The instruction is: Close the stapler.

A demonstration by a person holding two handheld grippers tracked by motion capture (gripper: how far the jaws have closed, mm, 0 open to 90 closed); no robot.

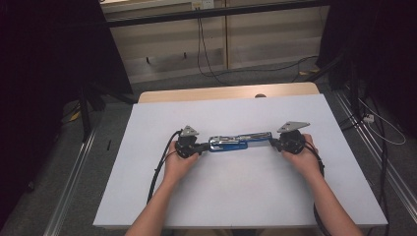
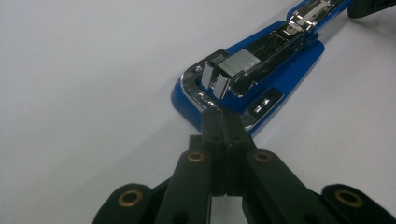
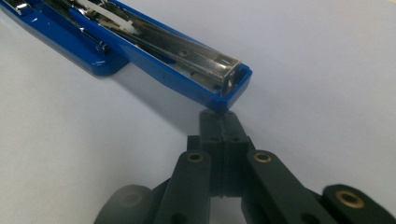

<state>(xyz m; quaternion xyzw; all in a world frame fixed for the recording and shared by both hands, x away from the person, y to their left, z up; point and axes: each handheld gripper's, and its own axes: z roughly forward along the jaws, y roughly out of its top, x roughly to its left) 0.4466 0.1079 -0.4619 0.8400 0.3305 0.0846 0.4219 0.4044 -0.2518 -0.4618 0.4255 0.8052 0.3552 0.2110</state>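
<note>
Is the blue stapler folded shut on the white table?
No, the blue stapler lies swung open flat, its metal staple channel exposed on the white table.

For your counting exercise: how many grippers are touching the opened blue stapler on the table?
2. The left gripper, shut, meets the stapler at its left end; the right gripper, shut, meets its right end.

A lab-like recording room; dark curtains (image 1: 44,73), white table (image 1: 236,196), floor rails (image 1: 74,182), trailing cables (image 1: 206,54).
</note>
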